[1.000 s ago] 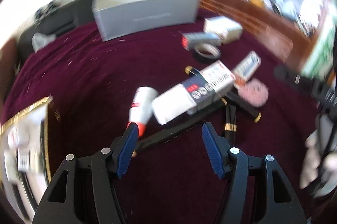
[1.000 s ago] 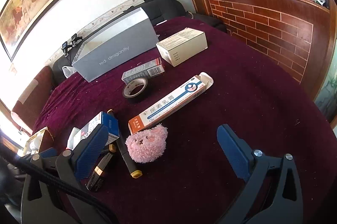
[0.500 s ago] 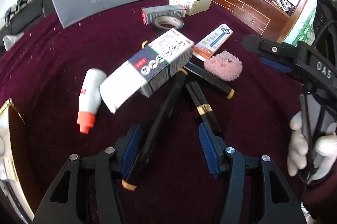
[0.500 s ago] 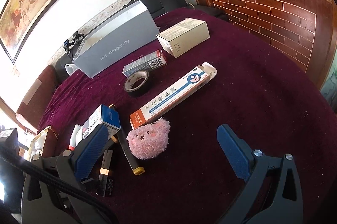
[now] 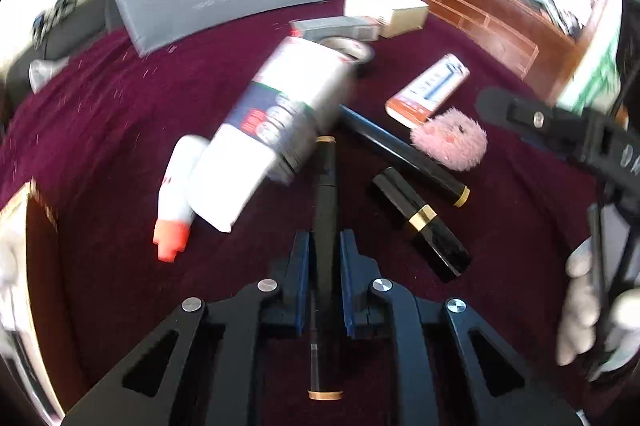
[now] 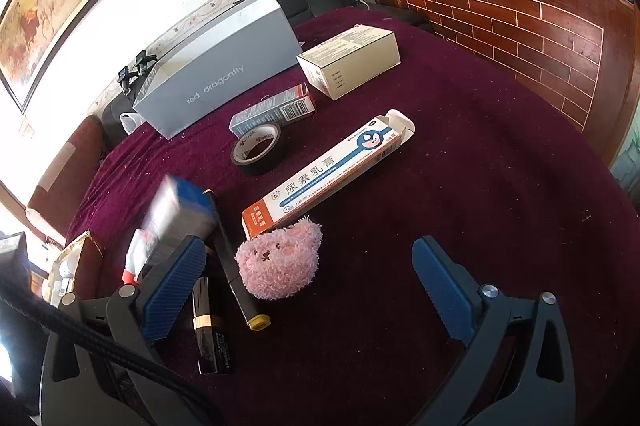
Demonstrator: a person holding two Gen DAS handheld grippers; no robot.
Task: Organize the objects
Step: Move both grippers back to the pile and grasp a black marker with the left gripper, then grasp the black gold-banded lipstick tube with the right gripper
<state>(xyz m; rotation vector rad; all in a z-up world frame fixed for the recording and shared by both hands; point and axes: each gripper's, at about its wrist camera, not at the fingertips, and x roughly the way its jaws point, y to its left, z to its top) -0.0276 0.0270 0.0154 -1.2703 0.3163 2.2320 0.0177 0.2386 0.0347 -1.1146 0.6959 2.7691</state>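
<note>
The left gripper (image 5: 324, 258) has just closed its jaws on the long black pen (image 5: 325, 209) lying straight ahead between them, apparently nudging the blurred carton (image 5: 280, 121) beyond, so lifting can begin, while the right gripper (image 6: 304, 290) gapes empty.

Tape roll (image 6: 258, 149) between long carton (image 6: 328, 177) and big box (image 6: 220, 73), plush (image 6: 280, 260) before carton.

Round table under a dark maroon cloth (image 6: 480, 153). Lying on it: a grey shoe box (image 6: 224, 65), a cream carton (image 6: 352, 59), a small barcoded box (image 6: 276, 107), a roll of black tape (image 6: 258, 147), a long ointment box (image 6: 332, 171), a pink plush bear head (image 6: 280, 260), a black marker (image 6: 236, 262) and a black lipstick tube (image 5: 420, 222).
</note>
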